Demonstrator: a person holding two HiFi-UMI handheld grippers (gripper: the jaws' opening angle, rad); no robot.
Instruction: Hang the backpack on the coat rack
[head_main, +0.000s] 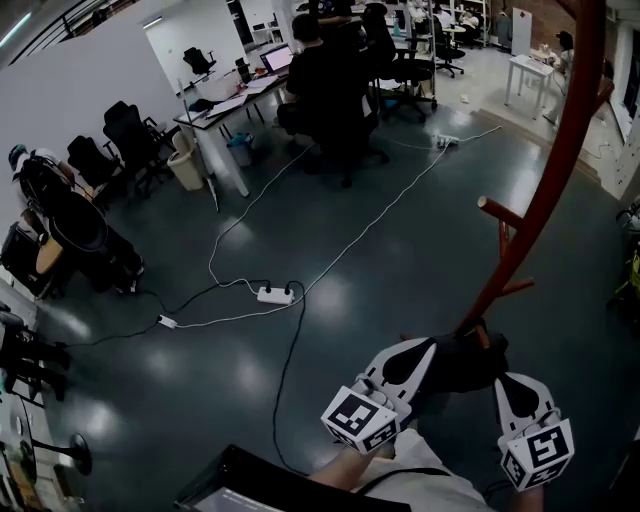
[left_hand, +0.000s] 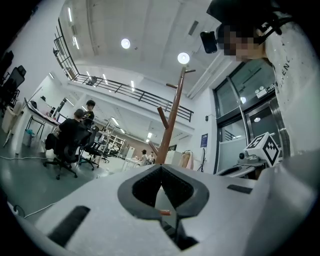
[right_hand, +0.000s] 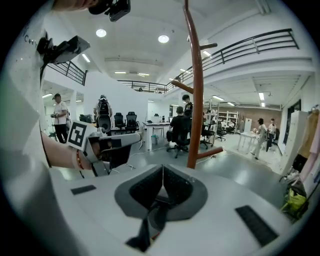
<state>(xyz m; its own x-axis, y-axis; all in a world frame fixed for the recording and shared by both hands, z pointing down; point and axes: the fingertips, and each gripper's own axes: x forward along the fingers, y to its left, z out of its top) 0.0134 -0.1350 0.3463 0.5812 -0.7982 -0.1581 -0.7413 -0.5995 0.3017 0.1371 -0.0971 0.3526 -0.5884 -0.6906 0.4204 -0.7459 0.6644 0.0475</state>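
The coat rack is a red-brown curved pole with short pegs, rising at the right. It also stands ahead in the left gripper view and in the right gripper view. A dark backpack hangs low near the rack's foot, between my two grippers. My left gripper is shut, with a dark strap running under its jaws. My right gripper is shut on a dark strap that dangles below its jaws. Most of the backpack is hidden behind the grippers.
A white power strip and long cables cross the grey floor. Desks with seated people stand at the back, office chairs and a bin at the left. A dark flat object lies at the bottom edge.
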